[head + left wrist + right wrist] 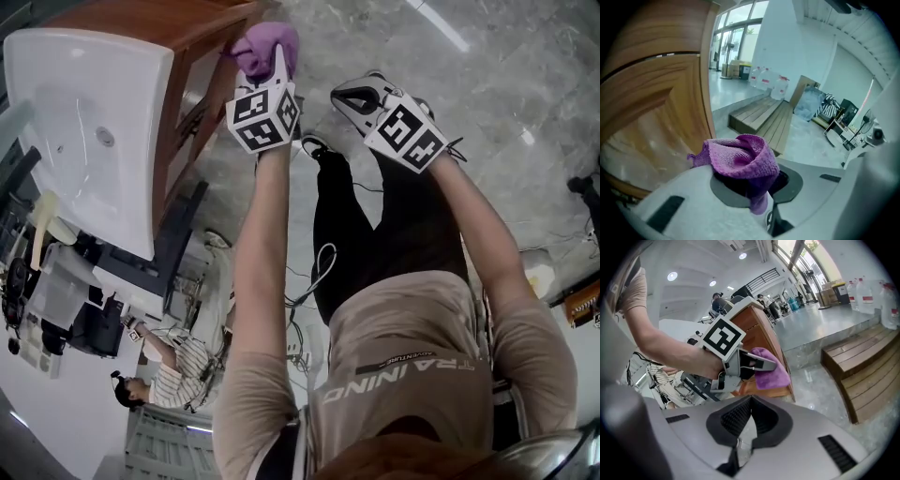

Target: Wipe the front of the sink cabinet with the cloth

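Observation:
A purple cloth point(265, 45) is bunched in my left gripper point(277, 58), which is shut on it. The cloth is close to the front corner of the brown wooden sink cabinet point(187, 28); I cannot tell whether they touch. A white sink point(84, 131) tops the cabinet. In the left gripper view the cloth point(740, 157) fills the jaws, with the cabinet's panelled front point(651, 108) just left of it. My right gripper point(349, 97) hangs beside the left one, off the cabinet, shut and empty. The right gripper view shows the left gripper point(761, 363) and the cloth point(773, 373) at the cabinet point(761, 329).
A low wooden bench point(862, 366) stands on the marble floor to the right of the cabinet. Large water jugs point(768, 79) sit behind it. A seated person point(169, 366) and a grey crate point(169, 445) are beyond the sink side.

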`<state>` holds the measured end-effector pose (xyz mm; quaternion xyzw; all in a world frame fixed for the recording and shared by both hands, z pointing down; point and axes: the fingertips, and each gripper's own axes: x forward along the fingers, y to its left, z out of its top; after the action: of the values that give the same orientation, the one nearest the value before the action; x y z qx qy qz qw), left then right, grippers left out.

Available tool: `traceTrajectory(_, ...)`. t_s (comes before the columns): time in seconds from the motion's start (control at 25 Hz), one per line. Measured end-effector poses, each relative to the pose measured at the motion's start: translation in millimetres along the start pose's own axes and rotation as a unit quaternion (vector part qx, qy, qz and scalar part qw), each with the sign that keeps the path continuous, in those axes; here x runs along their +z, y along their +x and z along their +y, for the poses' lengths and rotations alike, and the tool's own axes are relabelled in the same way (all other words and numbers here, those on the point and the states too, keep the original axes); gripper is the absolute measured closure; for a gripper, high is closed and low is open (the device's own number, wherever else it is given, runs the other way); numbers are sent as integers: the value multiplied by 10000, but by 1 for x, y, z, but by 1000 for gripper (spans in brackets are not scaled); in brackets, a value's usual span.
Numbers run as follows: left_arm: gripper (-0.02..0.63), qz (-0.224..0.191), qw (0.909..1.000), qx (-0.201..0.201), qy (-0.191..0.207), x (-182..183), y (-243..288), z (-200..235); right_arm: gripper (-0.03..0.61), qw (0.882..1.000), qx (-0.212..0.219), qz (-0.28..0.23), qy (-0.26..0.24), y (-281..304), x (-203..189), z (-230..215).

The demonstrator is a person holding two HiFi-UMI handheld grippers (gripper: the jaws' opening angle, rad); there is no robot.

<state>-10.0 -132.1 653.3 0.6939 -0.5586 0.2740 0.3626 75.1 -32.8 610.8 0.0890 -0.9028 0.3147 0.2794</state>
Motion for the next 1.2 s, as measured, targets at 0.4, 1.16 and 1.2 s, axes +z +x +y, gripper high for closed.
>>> traceTrajectory(0.4,565,171,9968,431,-648,-122,-93,69,566,9965,532,409,-500,75,-31,107)
traceTrajectory(1.16,565,657,9683,1652,-1754,-337,-279,311,566,9898,971,734,-739,216,-42,323)
traceTrajectory(1.2,565,670,9679,1658,-1764,-340,-279,318,566,9906,936,744,-659,221,-45,327)
